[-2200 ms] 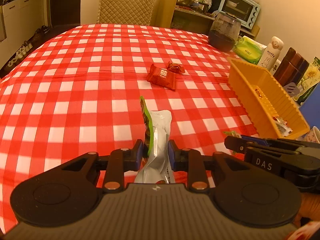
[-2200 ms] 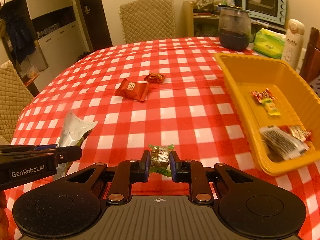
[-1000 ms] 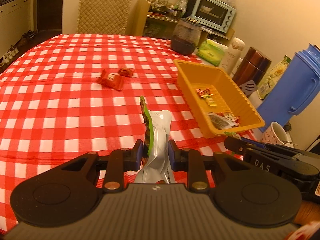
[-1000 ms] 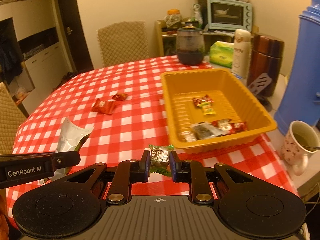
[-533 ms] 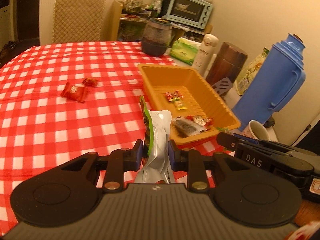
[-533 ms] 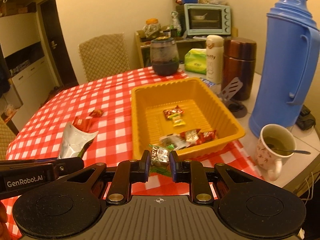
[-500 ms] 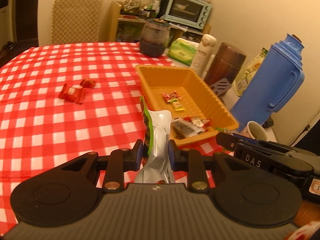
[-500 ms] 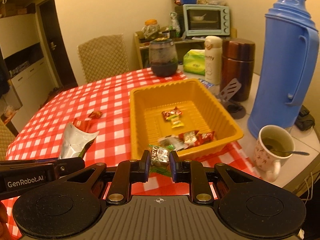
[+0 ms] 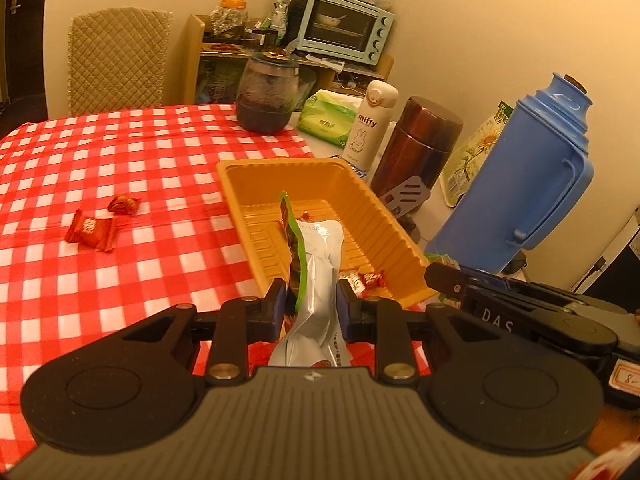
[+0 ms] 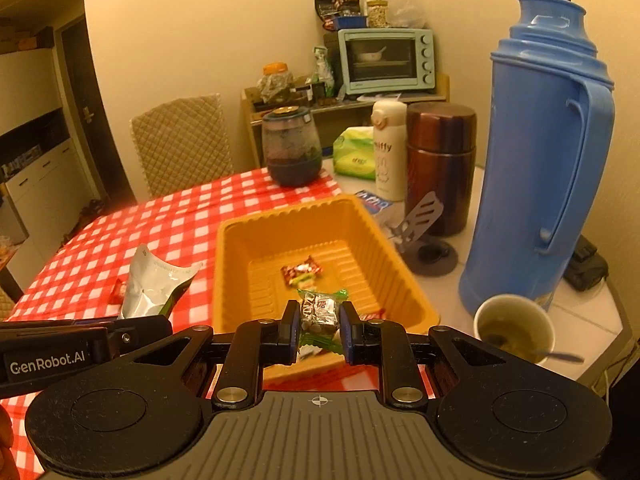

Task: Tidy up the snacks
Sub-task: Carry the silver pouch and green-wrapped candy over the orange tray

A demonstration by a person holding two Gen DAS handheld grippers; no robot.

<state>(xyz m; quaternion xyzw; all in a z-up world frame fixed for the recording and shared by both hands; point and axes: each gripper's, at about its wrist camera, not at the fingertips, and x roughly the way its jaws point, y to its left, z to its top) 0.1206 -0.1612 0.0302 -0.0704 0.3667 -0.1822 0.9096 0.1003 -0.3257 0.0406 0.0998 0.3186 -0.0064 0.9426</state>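
The left tongs [image 9: 311,304] are clenched on a tall silver foil snack pouch with a green edge [image 9: 320,264], which stands upright between the pads. The right tongs [image 10: 319,326] are clenched on a small candy in a clear wrapper with green twisted ends [image 10: 320,309].

Take the ribbed orange plastic tray [image 9: 384,212] as the landmark. It sits on the desk covered with a red-and-white checked cloth [image 9: 120,168], at the cloth's right edge. In the left wrist view the silver pouch is held up in front of the tray's near end, its top showing against the tray floor. In the right wrist view the candy hangs over the tray's near rim, while the silver pouch [image 10: 154,284] shows to the left of the tray.

Inside the tray lie a red-wrapped candy [image 10: 301,272] near the middle and more red-wrapped sweets [image 9: 366,280] at the near end. Left of the tray, well apart from it on the cloth, lie a flat red snack packet [image 9: 90,232] and a small crumpled red candy [image 9: 123,204].

Right of the tray stand a tall blue plastic thermos jug [image 10: 548,152] and a white mug of tea with a spoon [image 10: 514,328]; beyond the tray stand a dark brown metal flask [image 10: 440,164], a white Miffy bottle [image 9: 370,124] and a dark round glass jar [image 9: 266,96].
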